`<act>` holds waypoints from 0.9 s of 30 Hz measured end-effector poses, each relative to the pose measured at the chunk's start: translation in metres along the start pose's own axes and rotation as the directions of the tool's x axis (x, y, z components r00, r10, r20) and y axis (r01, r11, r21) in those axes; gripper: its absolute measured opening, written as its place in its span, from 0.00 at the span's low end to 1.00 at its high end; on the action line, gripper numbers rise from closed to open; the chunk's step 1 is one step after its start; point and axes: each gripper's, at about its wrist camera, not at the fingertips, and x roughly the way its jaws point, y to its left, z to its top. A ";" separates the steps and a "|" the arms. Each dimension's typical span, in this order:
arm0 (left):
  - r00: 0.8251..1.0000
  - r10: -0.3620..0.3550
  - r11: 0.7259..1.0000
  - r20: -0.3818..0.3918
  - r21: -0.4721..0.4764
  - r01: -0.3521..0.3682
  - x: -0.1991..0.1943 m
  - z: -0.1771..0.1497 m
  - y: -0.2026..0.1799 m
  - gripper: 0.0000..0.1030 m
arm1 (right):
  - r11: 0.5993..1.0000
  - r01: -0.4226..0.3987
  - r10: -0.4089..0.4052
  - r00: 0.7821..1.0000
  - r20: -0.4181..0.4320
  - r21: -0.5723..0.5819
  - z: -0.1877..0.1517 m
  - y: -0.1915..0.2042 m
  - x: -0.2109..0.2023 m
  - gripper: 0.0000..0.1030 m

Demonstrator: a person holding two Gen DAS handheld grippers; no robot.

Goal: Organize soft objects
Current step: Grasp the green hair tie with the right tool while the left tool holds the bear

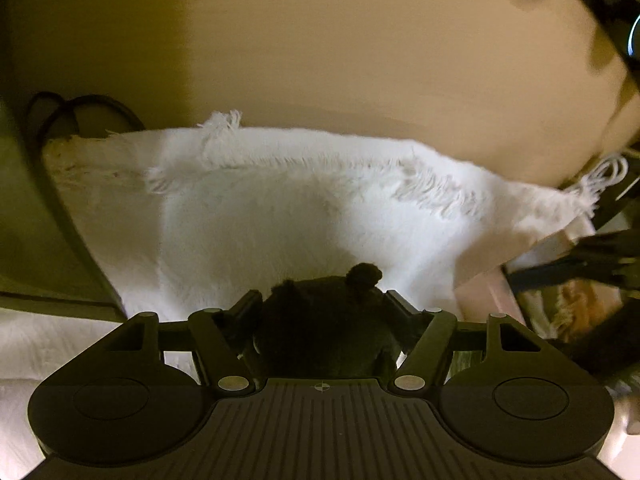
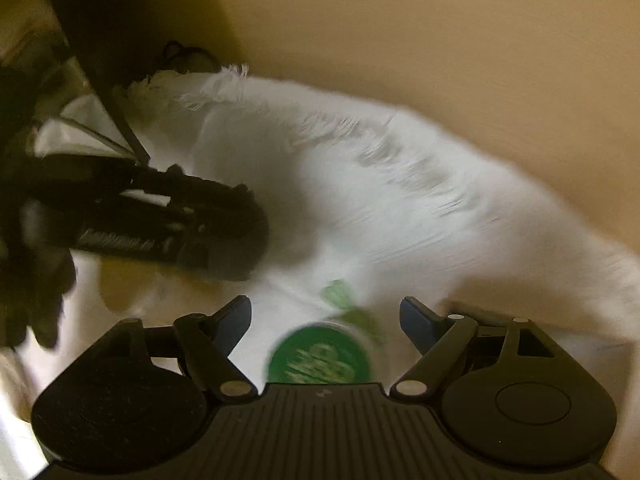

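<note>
The left gripper (image 1: 322, 304) has its fingers (image 1: 248, 308) drawn in against a dark plush toy (image 1: 324, 320), gripping it from both sides. The right gripper (image 2: 326, 316) points downward with its blue-tipped fingers (image 2: 416, 320) spread wide apart, gripping nothing. The left gripper also appears at the left of the right wrist view, blurred.

A: Plush toy (image 1: 324, 320)? Dark, near black, no pattern visible. Cloth (image 1: 280, 216) white, fringe (image 1: 436, 188) same white.

B: Lid (image 2: 318, 358) green, pale lettering, blurred. Wall (image 2: 400, 20) tan. Right gripper fingers (image 2: 418, 322) blue, frame black.
</note>
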 end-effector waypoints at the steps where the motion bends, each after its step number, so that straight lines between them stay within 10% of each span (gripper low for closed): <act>1: 1.000 -0.005 1.000 0.008 0.000 0.005 -0.004 0.000 0.001 0.69 | 1.000 -0.023 0.024 0.999 -0.034 0.020 0.007 -0.003 0.010 0.69; 3: 1.000 -0.007 1.000 0.016 0.011 0.007 -0.012 0.004 0.001 0.68 | 1.000 -0.010 0.011 0.996 -0.087 0.015 0.016 -0.003 0.027 0.49; 16: 0.999 -0.002 0.997 0.050 0.077 -0.001 -0.024 -0.006 0.003 0.67 | 0.988 0.118 -0.140 0.953 -0.270 -0.097 0.033 0.006 0.103 0.39; 20: 0.998 -0.005 0.998 0.070 0.059 0.001 -0.024 -0.010 0.005 0.67 | 0.976 0.144 -0.179 0.957 -0.229 -0.163 0.026 0.019 0.102 0.21; 27: 0.995 -0.006 0.999 0.097 0.039 0.002 -0.039 -0.011 0.005 0.64 | 0.981 0.148 -0.165 0.977 -0.136 -0.122 0.024 0.022 0.066 0.21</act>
